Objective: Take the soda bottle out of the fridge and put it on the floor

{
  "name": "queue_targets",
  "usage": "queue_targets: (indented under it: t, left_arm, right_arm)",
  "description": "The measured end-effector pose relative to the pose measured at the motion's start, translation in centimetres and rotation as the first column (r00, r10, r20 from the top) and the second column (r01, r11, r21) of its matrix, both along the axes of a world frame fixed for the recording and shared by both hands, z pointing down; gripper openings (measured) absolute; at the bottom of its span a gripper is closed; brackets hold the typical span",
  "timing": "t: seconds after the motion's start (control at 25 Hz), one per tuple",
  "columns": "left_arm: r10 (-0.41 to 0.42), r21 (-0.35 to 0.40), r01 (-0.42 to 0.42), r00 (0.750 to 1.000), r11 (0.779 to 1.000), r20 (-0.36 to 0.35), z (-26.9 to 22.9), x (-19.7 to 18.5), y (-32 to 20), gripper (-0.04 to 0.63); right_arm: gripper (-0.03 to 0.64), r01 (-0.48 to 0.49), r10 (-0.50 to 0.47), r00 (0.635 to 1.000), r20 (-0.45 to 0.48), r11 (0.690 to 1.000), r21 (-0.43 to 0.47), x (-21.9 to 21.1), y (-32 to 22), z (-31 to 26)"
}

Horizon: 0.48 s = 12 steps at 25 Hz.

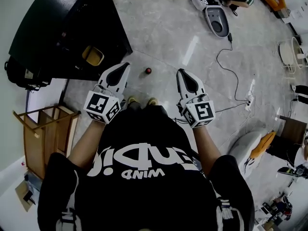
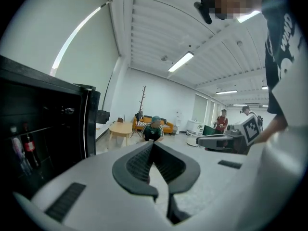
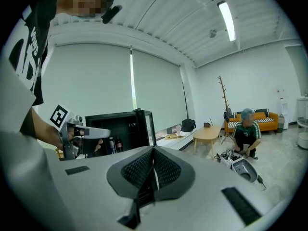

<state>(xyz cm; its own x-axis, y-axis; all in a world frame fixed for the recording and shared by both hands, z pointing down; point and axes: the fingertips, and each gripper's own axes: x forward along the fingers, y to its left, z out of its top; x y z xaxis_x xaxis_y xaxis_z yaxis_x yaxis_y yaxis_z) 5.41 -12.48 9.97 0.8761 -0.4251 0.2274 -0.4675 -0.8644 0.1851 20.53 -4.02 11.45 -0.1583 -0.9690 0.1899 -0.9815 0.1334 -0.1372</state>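
L gripper [image 1: 126,65] & R gripper [image 1: 180,72] are held out side by side in front of the chest, well apart, both pointing away from the body. Both are closed tip to tip w/ nothing btwn the jaws, as each gripper view confirms. Each carries a cube w/ black-and-white square markers; no letters on them.

Bottle [image 1: 148,71]: small dark thing w/ red top, standing on the floor [image 1: 168,32] btwn and just beyond the two gripper tips, apart from both. Seen from straight above, so its label can't be read.

Fridge [image 1: 62,23]: black, upper left in head view, near the bottle. In L gripper view it fills the left edge, w/ fridge bottles [image 2: 30,148] inside; one has a red label, print too small to read.

Shirt [image 1: 144,148]: black w/ white print, upside down from the head cam. Small line reads "WIND"; the big letters above it aren't clear enough to read.

Wooden stool [image 1: 45,134] stands at the person's left. Cable [image 1: 226,66] snakes over the floor at right. A crouching person [image 2: 155,129] is in front of an orange sofa [image 2: 166,125], beside a light wood table [image 2: 120,128].
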Motion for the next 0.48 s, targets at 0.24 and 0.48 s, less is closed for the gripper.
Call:
queue_targets:
  t: [0.24,0.48]
  left_arm:
    - [-0.083,0.014,0.083,0.996,0.996,0.014,-0.1,-4.1,-0.7,0.006]
    - [-0.117,0.023,0.117,0.993,0.993,0.008,-0.5,-5.0,-0.8,0.006]
  right_arm:
    - [0.023,-0.007,0.009,0.998,-0.056,0.999,0.038,-0.1,1.2,-2.0]
    - [0.023,-0.031,0.034,0.998,-0.060,0.998,0.057,0.7,2.3,-3.6]
